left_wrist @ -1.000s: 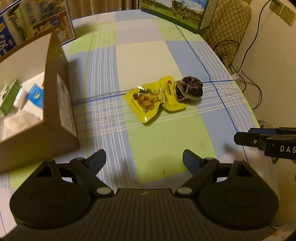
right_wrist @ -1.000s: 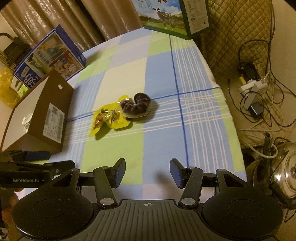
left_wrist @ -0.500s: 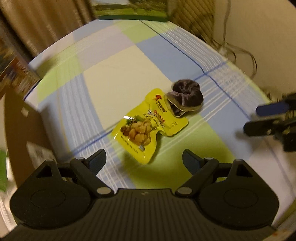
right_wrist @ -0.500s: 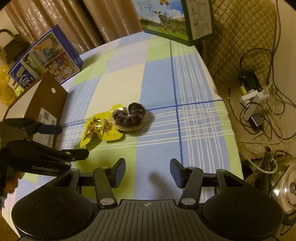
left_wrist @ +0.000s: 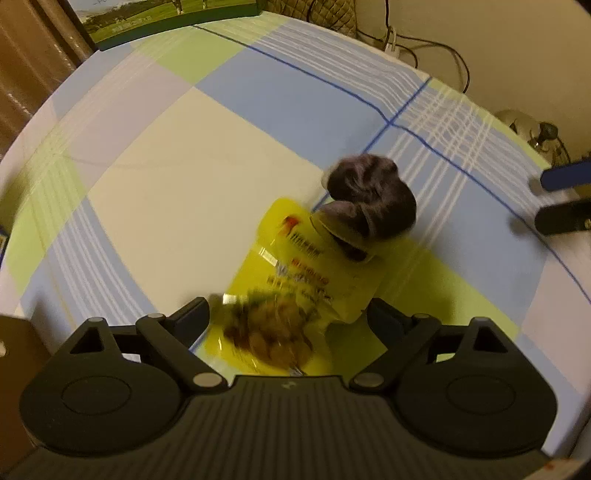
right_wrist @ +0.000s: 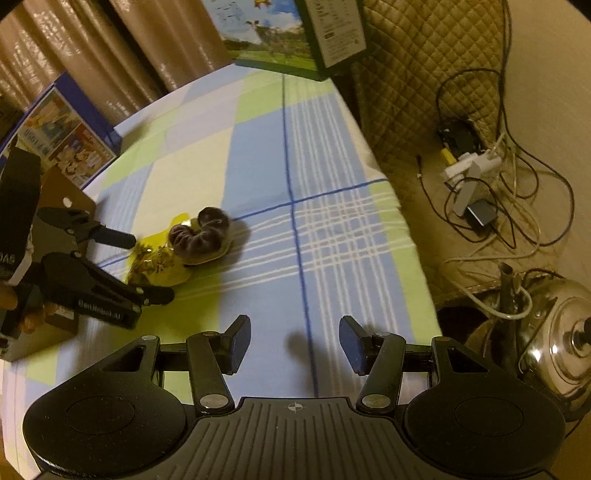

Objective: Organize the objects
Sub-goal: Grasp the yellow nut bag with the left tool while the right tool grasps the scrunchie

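A yellow snack packet (left_wrist: 295, 291) lies on the checked tablecloth, and a dark velvet scrunchie (left_wrist: 373, 201) rests on its far corner. My left gripper (left_wrist: 290, 319) is open, its two fingers standing either side of the packet's near end. In the right wrist view the left gripper (right_wrist: 149, 266) shows at the left, straddling the snack packet (right_wrist: 162, 264) next to the scrunchie (right_wrist: 199, 236). My right gripper (right_wrist: 293, 345) hangs open over the near blue and green squares, holding nothing. Its fingertips (left_wrist: 561, 177) enter the left wrist view from the right edge.
A brown cardboard box (right_wrist: 55, 199) stands at the table's left, behind the left gripper. A blue printed carton (right_wrist: 62, 136) and a green cow-picture carton (right_wrist: 288, 33) stand at the back. Off the right edge are cables, a power strip (right_wrist: 469, 173) and a steel kettle (right_wrist: 554, 332).
My left gripper has swung away from the cardboard box and come down onto the yellow packet, which now sits between its open fingers. The right gripper has drifted only slightly.
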Available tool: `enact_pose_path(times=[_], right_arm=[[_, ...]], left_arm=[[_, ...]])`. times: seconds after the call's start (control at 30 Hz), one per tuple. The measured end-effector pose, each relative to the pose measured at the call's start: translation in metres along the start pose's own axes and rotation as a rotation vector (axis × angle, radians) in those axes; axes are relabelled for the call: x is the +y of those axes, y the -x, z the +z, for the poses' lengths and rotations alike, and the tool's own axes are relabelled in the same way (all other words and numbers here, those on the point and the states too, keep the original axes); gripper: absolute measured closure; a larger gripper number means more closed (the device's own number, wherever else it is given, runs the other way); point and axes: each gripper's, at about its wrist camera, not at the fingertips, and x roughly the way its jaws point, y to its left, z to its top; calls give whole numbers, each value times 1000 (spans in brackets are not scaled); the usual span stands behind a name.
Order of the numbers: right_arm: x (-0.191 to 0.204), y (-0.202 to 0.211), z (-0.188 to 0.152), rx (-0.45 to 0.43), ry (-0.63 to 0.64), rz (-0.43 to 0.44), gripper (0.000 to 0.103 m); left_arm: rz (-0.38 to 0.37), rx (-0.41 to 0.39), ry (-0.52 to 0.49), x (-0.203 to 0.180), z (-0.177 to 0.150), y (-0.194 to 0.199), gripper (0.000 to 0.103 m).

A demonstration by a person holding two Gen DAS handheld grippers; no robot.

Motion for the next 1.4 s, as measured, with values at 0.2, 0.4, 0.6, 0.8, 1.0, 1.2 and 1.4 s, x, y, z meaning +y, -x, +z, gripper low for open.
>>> enact_pose_path(times=[0.2, 0.4, 0.6, 0.8, 1.0, 1.2, 1.4], right_arm=[[-6, 1, 1, 1, -18, -9, 52], [-8, -1, 2, 8, -18, -14, 52], [-8, -3, 1, 16, 2, -5, 52], [13, -14, 7, 7, 108, 49, 52], [43, -32, 25, -27, 216, 100, 52], [67, -59, 39, -22, 297, 100, 52], [80, -82, 49, -21, 329, 94, 52]], left_arm=[[-52, -3, 12, 1, 0, 0, 25], [-25, -6, 154, -9, -17, 7, 27], [21, -14, 353, -16, -49, 21, 27], [104, -21, 555, -8, -75, 29, 28], [154, -43, 642, 4, -76, 32, 28], [189, -62, 695, 13, -68, 28, 28], [205, -56, 730, 24, -65, 23, 28]])
